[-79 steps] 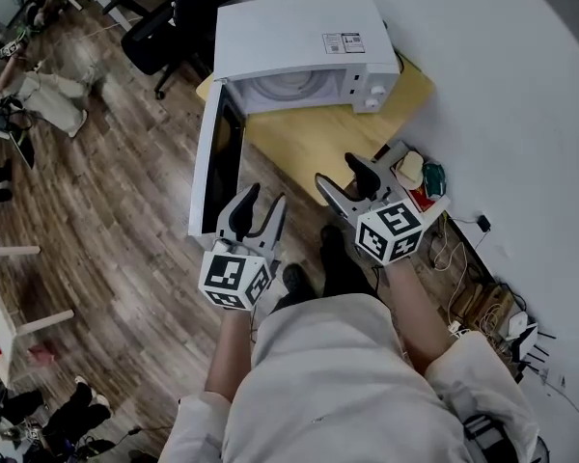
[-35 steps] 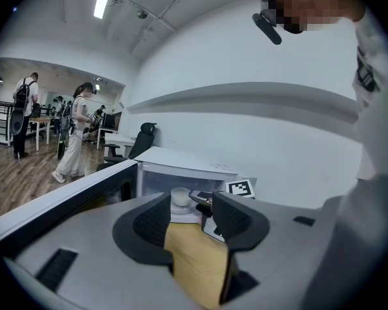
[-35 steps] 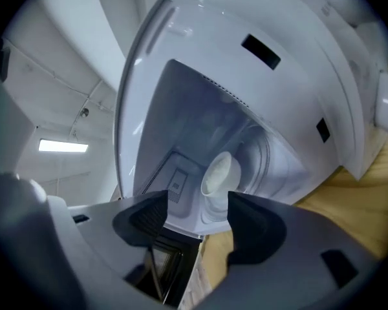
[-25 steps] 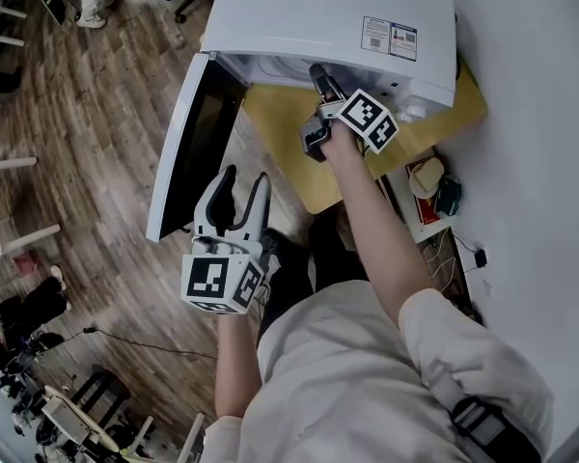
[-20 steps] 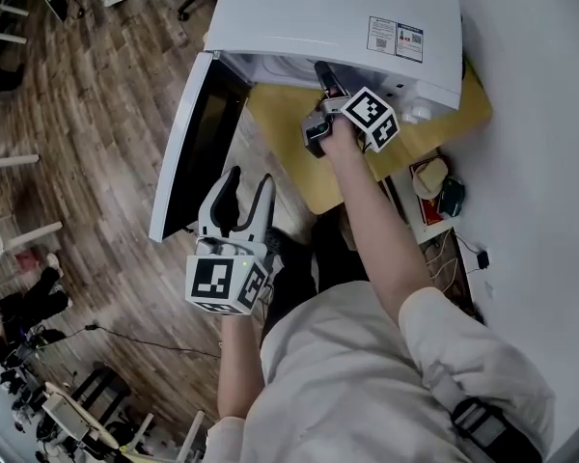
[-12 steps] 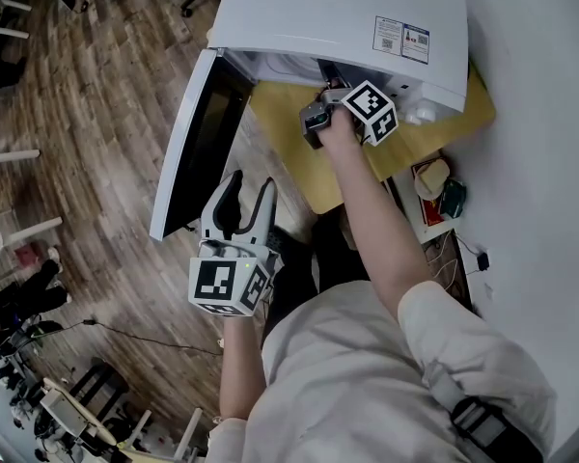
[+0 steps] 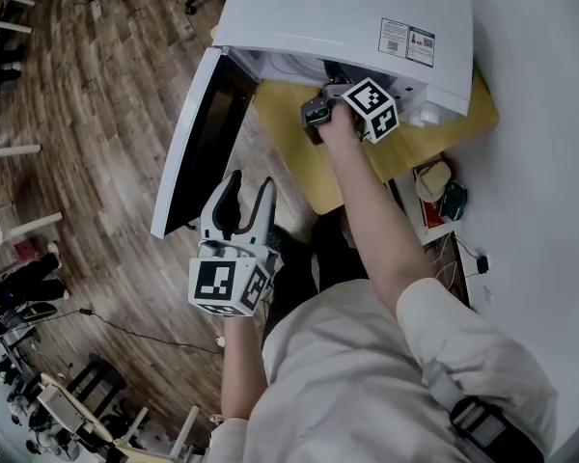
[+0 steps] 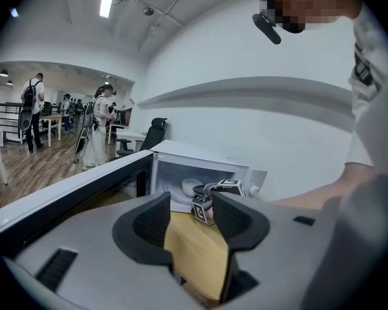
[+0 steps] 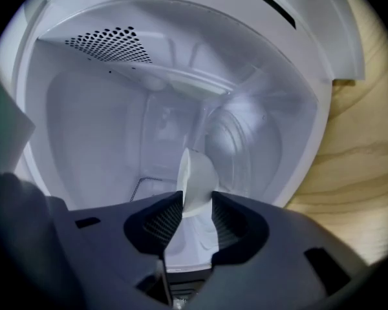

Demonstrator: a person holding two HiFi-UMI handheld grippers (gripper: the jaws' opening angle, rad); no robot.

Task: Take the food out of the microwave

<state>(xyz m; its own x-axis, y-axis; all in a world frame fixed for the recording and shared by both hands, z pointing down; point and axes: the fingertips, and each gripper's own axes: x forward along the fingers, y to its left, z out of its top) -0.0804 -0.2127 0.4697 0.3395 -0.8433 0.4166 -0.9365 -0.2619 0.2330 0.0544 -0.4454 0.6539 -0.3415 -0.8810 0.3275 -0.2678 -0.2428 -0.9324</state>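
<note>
The white microwave (image 7: 338, 17) stands on a wooden table (image 7: 299, 152) with its door (image 7: 198, 143) swung open to the left. In the right gripper view a white bowl (image 9: 195, 173) sits in the cavity, its rim between my right gripper's (image 9: 197, 215) pads. The jaws are closing and both pads touch the rim. From the head view, that gripper (image 7: 330, 77) reaches into the opening and its tips are hidden. My left gripper (image 7: 239, 196) hangs open and empty in front of the door. The left gripper view (image 8: 189, 215) shows the bowl (image 8: 193, 187) far off.
The open door juts out over the wood floor (image 7: 96, 114) beside my left gripper. A low shelf with small red and teal items (image 7: 434, 196) stands right of the table by the white wall. People (image 8: 97, 124) stand far off in the office.
My right gripper has pushed a little deeper into the microwave opening and rolled slightly. The left gripper has stayed where it was.
</note>
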